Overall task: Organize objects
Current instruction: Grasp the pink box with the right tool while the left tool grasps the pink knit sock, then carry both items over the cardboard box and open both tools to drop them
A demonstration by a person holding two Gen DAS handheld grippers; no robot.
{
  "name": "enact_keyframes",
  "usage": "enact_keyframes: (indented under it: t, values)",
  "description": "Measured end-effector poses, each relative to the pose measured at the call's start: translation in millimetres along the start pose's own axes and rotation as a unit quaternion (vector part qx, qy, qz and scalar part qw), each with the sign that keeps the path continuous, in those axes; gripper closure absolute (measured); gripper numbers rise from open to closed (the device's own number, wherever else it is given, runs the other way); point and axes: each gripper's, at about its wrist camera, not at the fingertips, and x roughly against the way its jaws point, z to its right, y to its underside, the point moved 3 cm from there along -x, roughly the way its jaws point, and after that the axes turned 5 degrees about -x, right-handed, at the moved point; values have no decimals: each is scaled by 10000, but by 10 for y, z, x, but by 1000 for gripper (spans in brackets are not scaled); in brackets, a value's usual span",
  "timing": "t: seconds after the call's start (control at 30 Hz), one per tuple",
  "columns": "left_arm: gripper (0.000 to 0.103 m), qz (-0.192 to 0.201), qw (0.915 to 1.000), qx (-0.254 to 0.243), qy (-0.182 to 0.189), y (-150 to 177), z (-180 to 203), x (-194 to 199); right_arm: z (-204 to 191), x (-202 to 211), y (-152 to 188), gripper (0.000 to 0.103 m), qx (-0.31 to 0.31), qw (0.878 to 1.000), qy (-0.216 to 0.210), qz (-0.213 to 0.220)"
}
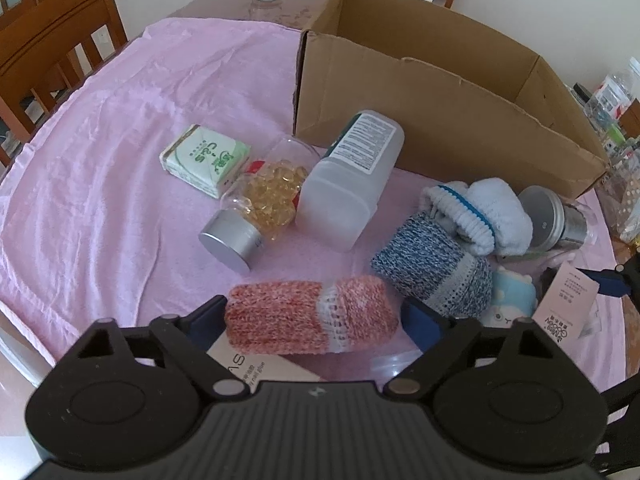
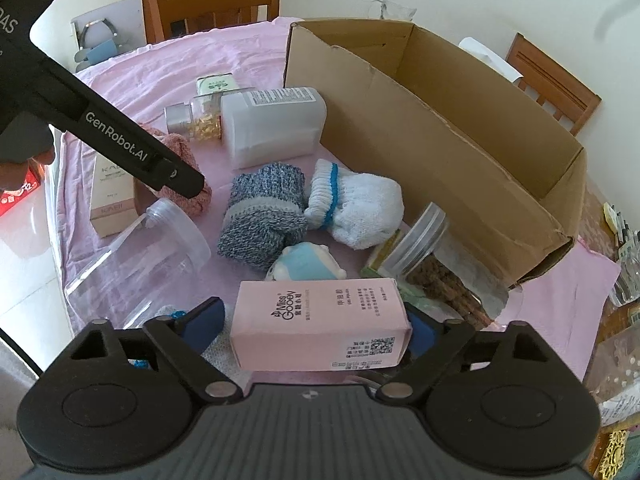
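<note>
Each gripper has a thing between its fingers near the table's front edge, the left gripper holding a red sock roll, the right gripper a pink carton, so next likely comes lifting both into the open cardboard box by the far edge.

The big box sits at the back of the counter. In front of it lie a bottle, a pill jar and rolled socks.
</note>
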Motion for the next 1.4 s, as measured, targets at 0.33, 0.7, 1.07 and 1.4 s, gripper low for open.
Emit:
enact_keyframes:
  t: [0.33,0.7,1.07,1.4]
  values:
    - [25,-39,9989,-453,95,-39,37,5,42,51,-40,18,-56,10000,68,-26]
    - [27,36,9928,-1175,225,-228,109,256,143,291,-235,18,-55,9998,55,167]
    - [27,714,9776,-1944,366,-960,317,694,571,674,-786,18,-369,9952,246,869]
    - [27,1302,9704,-2013,297,-1811,544,505,1074,545,-1219,18,-1077,9867,526,1097]
